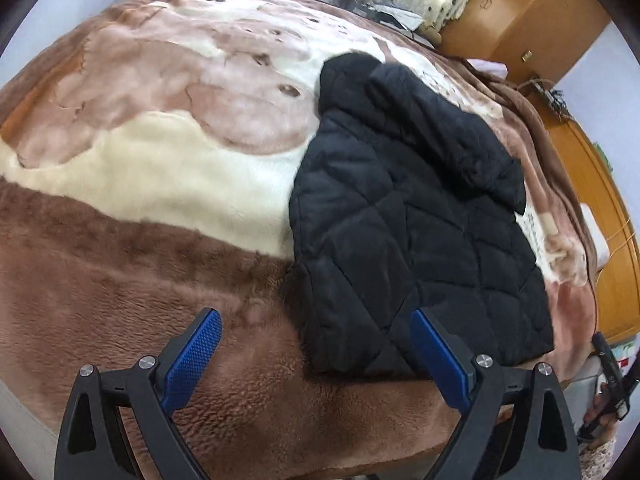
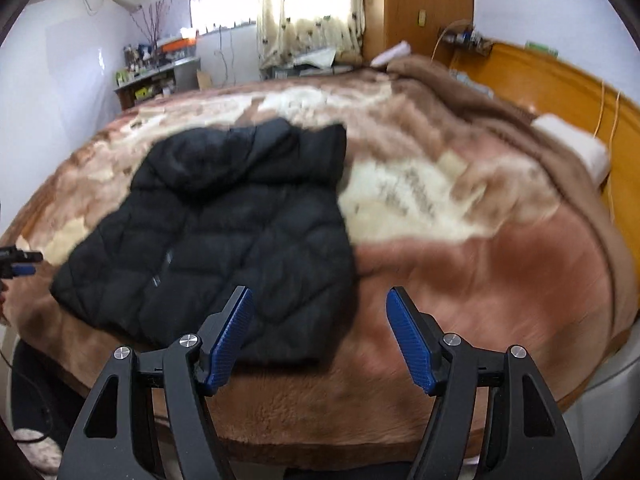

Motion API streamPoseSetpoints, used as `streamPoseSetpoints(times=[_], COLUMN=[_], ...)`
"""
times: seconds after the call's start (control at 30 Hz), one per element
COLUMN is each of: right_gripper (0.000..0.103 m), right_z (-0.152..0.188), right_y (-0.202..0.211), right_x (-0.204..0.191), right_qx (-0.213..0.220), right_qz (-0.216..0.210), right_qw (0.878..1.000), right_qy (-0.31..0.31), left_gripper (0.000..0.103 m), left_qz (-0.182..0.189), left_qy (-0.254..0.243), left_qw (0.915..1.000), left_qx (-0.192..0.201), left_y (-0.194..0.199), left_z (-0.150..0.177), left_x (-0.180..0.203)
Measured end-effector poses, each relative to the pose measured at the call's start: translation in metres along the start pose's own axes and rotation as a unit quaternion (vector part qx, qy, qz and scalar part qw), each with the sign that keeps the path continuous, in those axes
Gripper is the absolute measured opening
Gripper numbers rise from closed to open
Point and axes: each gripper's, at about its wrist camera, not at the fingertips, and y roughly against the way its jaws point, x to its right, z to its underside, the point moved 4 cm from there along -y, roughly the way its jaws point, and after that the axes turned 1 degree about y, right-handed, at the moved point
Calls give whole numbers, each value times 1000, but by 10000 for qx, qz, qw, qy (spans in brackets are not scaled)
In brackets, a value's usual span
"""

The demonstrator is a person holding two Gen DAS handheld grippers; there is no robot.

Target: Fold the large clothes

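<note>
While black quilted jacket (image 1: 412, 220) lies partly folded on blanket (image 1: 140, 272): sleeves in, bottom-to-hood fold probably left; left gripper (image 1: 316, 344) and right gripper (image 2: 320, 328) wide open, empty, near hem.

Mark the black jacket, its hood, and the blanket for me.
black jacket (image 2: 224, 240), right wrist view, middle of the quilted body.
hood (image 1: 348, 80), left wrist view, top of the hood.
blanket (image 1: 140, 168), left wrist view, bare cream patch.
</note>
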Motion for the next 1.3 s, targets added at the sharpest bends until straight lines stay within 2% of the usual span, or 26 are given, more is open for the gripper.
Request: streamPoseSetpoints(times=[0.1, 0.2, 0.27, 0.5, 0.67, 0.73, 0.8, 0.83, 0.9, 0.93, 1.0, 1.1, 1.3], right_gripper=[69, 69, 69, 69, 69, 69, 60, 58, 47, 44, 31, 22, 17], right_z=[19, 25, 28, 34, 36, 37, 39, 39, 37, 36, 34, 28, 10], right_y=[-28, -54, -65, -87, -98, -104, -109, -109, -107, -105, -101, -91, -60], right_x=[-3, -3, 1, 6, 3, 0, -4, -5, -6, -6, -6, -9, -15], right_qx=[-250, -415, -524, -723, -758, -837, -946, -949, -907, -883, -881, -759, -334], right_qz=[-138, -146, -219, -245, -434, -394, -405, -373, -386, -402, -438, -508, -650], right_qw=[9996, 9987, 9976, 9959, 9952, 9948, 9937, 9938, 9941, 9942, 9940, 9951, 9967], right_qy=[-65, -240, -398, -485, -448, -433, -450, -442, -450, -468, -487, -370, -351], left_gripper=[96, 96, 96, 96, 95, 84, 66, 62, 48, 47, 34, 27, 21], left_qz=[-49, -148, -221, -292, -290, -267, -182, -155, -117, -139, -123, -33, 146], left_qy=[-31, -191, -124, 27, 86, 56, 57, 60, 25, 10, -17, 16, -45], left_qw=[9999, 9993, 9992, 9982, 9983, 9983, 9984, 9983, 9984, 9985, 9988, 9993, 9998], left_qx=[-141, -289, -294, -519, -492, -519, -538, -554, -561, -524, -474, -383, -131], left_y=[-19, -39, -48, -73, -78, -81, -81, -81, -80, -78, -73, -62, -32], left_z=[8, 13, 15, 21, 23, 24, 24, 25, 25, 25, 24, 21, 11], left_x=[5, 12, 12, 6, 6, 10, 13, 15, 20, 22, 25, 30, 45])
